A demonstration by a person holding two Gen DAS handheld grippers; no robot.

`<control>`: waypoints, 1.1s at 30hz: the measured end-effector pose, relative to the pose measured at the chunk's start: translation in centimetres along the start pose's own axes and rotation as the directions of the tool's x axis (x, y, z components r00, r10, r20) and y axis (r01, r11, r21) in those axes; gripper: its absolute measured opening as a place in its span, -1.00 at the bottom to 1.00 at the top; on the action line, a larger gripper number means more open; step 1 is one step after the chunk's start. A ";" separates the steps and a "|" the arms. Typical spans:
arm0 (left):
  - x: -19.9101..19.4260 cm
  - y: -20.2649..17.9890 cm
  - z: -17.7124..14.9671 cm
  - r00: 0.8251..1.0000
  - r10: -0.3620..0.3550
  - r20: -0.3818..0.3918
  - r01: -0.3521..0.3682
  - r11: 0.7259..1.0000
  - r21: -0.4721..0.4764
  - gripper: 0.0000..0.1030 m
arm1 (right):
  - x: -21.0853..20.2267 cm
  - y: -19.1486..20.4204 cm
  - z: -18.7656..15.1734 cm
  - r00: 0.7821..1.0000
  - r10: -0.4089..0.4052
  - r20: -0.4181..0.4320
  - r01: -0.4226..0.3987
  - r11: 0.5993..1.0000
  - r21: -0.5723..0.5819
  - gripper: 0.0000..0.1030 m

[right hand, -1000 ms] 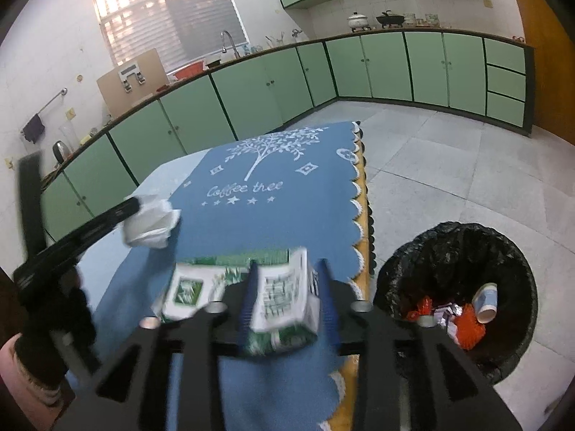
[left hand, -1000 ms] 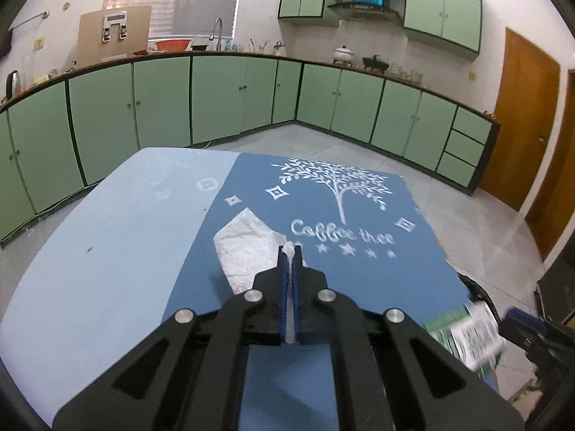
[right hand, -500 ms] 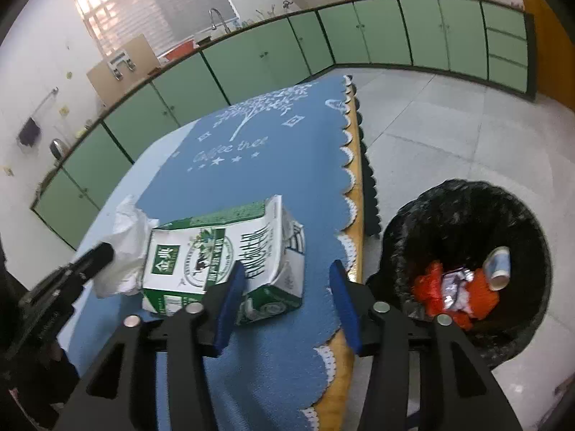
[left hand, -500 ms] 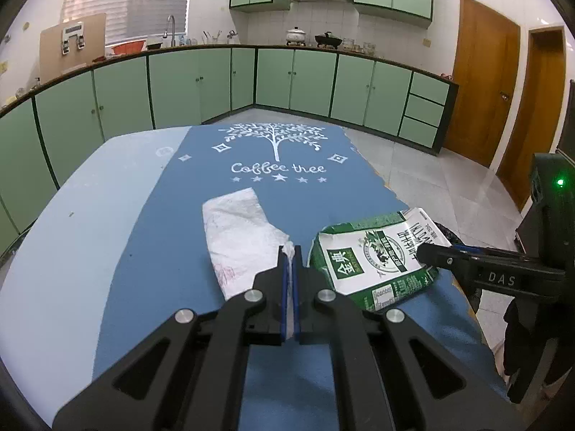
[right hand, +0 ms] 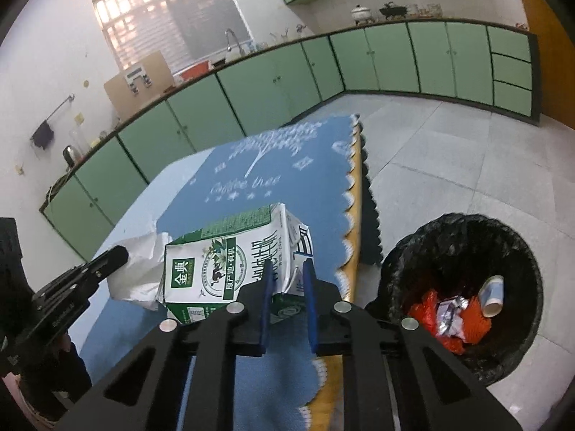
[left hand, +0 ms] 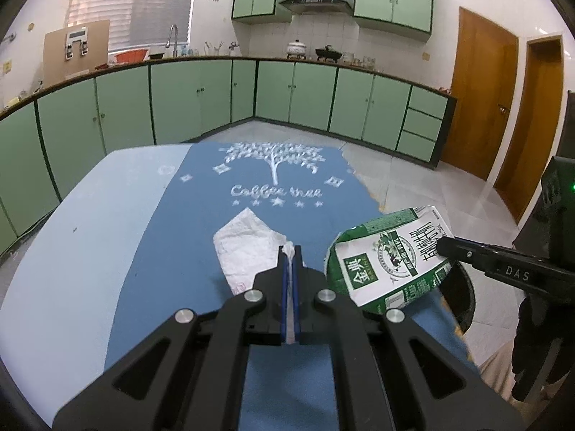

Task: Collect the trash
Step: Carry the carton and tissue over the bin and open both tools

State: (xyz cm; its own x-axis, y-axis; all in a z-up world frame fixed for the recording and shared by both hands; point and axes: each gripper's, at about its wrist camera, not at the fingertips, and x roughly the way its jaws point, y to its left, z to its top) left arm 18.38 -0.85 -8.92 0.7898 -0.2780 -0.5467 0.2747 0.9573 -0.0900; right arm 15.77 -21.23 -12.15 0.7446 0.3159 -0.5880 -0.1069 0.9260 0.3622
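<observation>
A green and white milk carton (right hand: pixel 230 265) is pinched at its end in my right gripper (right hand: pixel 287 269), above the table's right edge; it also shows in the left wrist view (left hand: pixel 388 255). My left gripper (left hand: pixel 290 249) is shut on a corner of a crumpled white plastic bag (left hand: pixel 248 248), which hangs over the blue cloth. The bag also shows in the right wrist view (right hand: pixel 140 269), beside the carton. A black-lined trash bin (right hand: pixel 463 248) stands on the floor to the right of the table.
The table wears a blue cloth (left hand: pixel 201 237) with a white tree print and a scalloped right edge (right hand: pixel 350 208). The bin holds orange wrappers, foil and a paper cup (right hand: pixel 492 289). Green cabinets (left hand: pixel 201 97) line the walls; wooden doors (left hand: pixel 481 89) stand at the right.
My right gripper has closed on the carton's end and lifted it toward the table's right edge. My left gripper keeps its hold on the bag.
</observation>
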 end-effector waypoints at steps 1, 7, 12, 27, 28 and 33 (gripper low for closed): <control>0.0 -0.3 0.3 1.000 -0.013 0.009 0.012 1.000 0.001 -0.98 | -0.4 -0.3 0.2 1.000 -0.005 0.007 0.005 1.000 0.004 -0.69; 0.7 -4.3 2.7 0.991 -0.119 0.060 0.116 0.992 0.042 -0.98 | -3.0 -3.4 1.7 0.996 -0.067 0.066 0.064 0.997 0.050 -0.71; 2.2 -9.3 4.1 0.971 -0.225 0.079 0.218 0.972 0.092 -0.98 | -5.7 -8.0 2.6 0.980 -0.164 0.110 0.154 0.984 0.092 -0.73; 16.2 -25.6 3.3 0.935 -0.343 -0.092 0.354 0.923 0.152 -0.97 | -6.1 -25.7 1.8 0.928 -0.365 0.071 0.341 0.911 0.231 -0.75; 17.1 -26.2 3.2 0.935 -0.340 -0.104 0.353 0.923 0.151 -0.97 | -5.5 -26.5 1.8 0.927 -0.368 0.064 0.345 0.909 0.233 -0.75; 21.0 -28.0 2.5 0.935 -0.312 -0.170 0.339 0.927 0.159 -0.95 | -2.8 -29.6 1.2 0.933 -0.360 0.020 0.345 0.908 0.236 -0.75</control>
State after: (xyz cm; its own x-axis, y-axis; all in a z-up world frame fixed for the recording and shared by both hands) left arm 28.67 -33.69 -15.84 0.5594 -0.5453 -0.6243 0.6096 0.7810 -0.1359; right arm 17.68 -49.74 -20.34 0.7460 -0.0422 -0.6646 0.3151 0.9016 0.2965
